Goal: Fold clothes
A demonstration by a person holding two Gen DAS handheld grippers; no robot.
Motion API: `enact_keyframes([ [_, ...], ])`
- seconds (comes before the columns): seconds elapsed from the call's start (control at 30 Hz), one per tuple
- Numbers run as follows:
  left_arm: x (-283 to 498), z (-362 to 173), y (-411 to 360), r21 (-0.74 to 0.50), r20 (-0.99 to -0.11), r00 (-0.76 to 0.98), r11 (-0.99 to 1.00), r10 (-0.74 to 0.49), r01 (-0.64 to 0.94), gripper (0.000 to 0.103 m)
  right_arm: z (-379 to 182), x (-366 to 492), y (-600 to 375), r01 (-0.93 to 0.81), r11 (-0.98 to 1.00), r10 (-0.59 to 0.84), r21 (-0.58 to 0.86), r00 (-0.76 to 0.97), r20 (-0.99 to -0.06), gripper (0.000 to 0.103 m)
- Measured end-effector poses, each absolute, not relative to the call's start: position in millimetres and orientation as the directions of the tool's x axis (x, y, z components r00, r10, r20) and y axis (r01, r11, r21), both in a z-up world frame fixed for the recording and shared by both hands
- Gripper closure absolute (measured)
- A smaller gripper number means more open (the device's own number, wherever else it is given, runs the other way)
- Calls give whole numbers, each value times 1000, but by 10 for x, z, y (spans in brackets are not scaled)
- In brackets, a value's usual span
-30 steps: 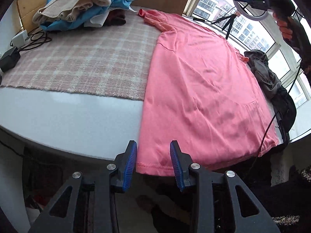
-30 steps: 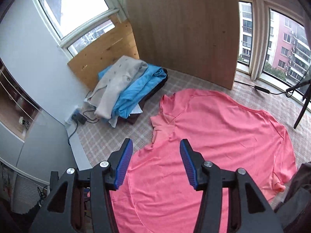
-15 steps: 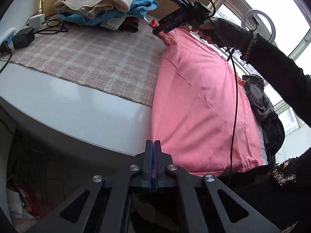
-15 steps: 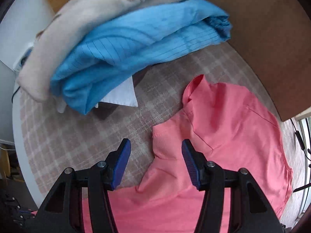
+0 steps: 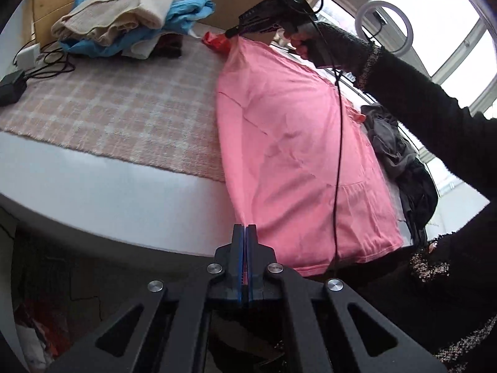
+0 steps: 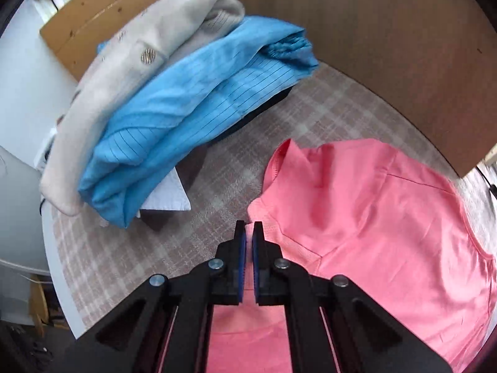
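- Pile of folded clothes (image 6: 174, 115) sits at the far corner, near the pink shirt's (image 5: 298, 143) collar, plus a dark heap (image 5: 400, 168) by the window.
- Shirt lies on a checked cloth (image 5: 118, 118) over the white table (image 5: 93, 192).
- Left tongs (image 5: 243, 233) pinch the hem; right tongs (image 6: 248, 233) clamp the shoulder.
- Only the left view shows the ring light (image 5: 385, 21).
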State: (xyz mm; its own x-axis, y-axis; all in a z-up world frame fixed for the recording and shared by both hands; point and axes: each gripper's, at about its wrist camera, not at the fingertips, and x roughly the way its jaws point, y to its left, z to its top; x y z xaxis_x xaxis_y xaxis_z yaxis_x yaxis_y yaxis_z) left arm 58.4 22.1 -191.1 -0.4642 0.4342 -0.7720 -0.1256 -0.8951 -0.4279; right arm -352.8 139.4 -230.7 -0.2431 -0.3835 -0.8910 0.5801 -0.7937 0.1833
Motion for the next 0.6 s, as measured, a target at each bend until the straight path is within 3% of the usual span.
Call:
enact_keyframes([
  [0.17, 521, -1729, 732, -424, -757, -388, -847, 526, -320, 102, -2015, -3379, 2241, 444, -846, -463, 295, -340, -818, 99],
  [0.3, 437, -1832, 1248, -460, -755, -256, -766, 604, -450, 102, -1953, -3205, 3022, 290, -887, -454, 359, -416, -788, 99],
  [0.37, 391, -1959, 1509, -480, -765, -170, -726, 621, -492, 101, -2149, -3153, 3420, 180, -922, -387, 343, -431, -815, 99],
  [0.47, 471, -2067, 1587, -455, -815, -105, -742, 569, -493, 99, -2517, -3103, 3852, -5, -968, -237, 250, -305, -923, 83],
  [0.53, 590, -2004, 1464, -456, -812, -113, -743, 573, -489, 90, -2481, -2866, 4109, -34, -943, -303, 330, -316, -899, 83],
  [0.6, 723, -1877, 1218, -425, -822, -158, -774, 547, -469, 87, -2261, -2564, 4322, -40, -929, -327, 368, -379, -866, 81],
])
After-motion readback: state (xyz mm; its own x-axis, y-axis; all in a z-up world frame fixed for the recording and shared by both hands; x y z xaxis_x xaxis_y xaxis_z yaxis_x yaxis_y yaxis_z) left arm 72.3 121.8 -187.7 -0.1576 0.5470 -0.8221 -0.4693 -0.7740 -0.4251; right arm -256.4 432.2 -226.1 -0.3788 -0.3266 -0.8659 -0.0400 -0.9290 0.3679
